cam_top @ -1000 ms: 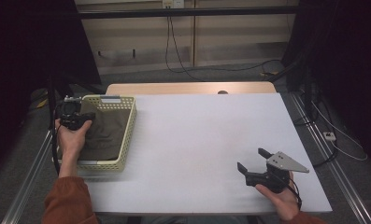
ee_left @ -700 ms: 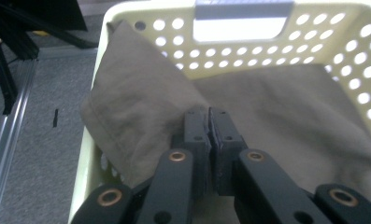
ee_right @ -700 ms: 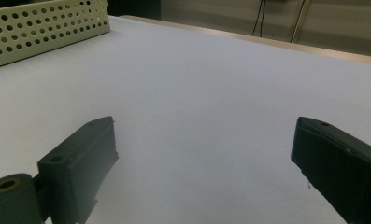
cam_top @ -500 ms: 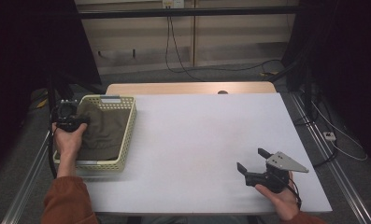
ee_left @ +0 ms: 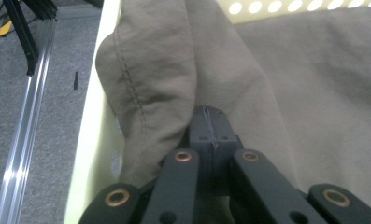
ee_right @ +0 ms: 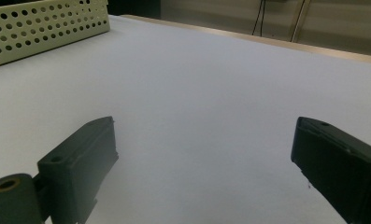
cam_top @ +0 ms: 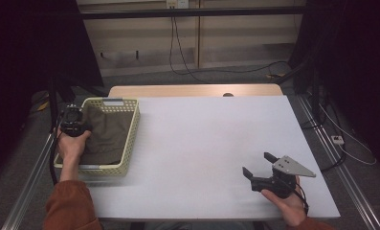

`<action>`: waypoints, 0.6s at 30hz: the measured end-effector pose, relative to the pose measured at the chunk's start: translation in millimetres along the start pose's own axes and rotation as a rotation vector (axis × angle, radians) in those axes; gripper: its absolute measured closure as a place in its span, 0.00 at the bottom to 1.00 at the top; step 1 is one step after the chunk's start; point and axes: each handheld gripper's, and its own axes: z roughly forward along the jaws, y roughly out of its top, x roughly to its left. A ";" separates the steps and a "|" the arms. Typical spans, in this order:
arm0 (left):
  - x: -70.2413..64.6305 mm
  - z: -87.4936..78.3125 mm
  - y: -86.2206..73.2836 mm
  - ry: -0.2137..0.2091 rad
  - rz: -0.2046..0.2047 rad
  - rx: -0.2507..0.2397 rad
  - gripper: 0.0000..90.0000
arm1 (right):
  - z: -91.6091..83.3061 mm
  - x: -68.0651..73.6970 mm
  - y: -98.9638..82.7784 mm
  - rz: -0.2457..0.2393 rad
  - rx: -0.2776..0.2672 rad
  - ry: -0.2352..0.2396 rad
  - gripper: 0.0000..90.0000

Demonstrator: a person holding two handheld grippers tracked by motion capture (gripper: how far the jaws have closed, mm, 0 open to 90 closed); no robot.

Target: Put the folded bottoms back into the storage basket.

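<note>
White surface (cam_top: 197, 143), dim room. Olive cloth (cam_top: 108, 134) lies in the yellow basket (cam_top: 130, 139), far left. Left gripper (ee_left: 210, 122) pinches a fold at the basket wall. Soft, light, limp: seamed edge looks the best hold. Right gripper (cam_top: 259, 168) spread, idle.

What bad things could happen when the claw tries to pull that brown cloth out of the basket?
The left claw is shut on just a small fold of the cloth, so the cloth might slip free when lifted. The fold sits right against the wall of the basket, so the cloth could catch there and tip or drag the light basket. The right claw is open and far off on the table, too far to steady the basket.
</note>
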 end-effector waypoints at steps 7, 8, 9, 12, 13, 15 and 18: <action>1.8 9.5 -2.2 -0.017 0.003 0.050 1.00 | -0.1 -0.2 -0.2 0.005 -0.001 0.003 0.08; 1.4 9.7 -1.9 -0.013 0.010 0.052 1.00 | -0.1 0.0 -0.2 0.005 0.001 0.003 0.08; 0.2 9.9 -1.9 -0.008 0.016 0.055 1.00 | 0.0 0.1 -0.2 0.005 0.002 0.003 0.08; -3.1 11.5 -1.5 0.008 0.050 0.075 1.00 | 0.0 0.0 -0.2 0.005 0.002 0.002 0.08; -4.3 12.2 -1.5 0.013 0.064 0.083 1.00 | 0.0 0.1 -0.2 0.005 0.002 0.002 0.08; -6.0 13.4 -1.5 0.016 0.083 0.097 1.00 | -0.1 0.2 -0.2 0.005 0.002 0.002 0.08; -5.7 14.3 -1.5 0.015 0.095 0.107 1.00 | 0.0 0.1 -0.3 0.005 0.003 0.002 0.08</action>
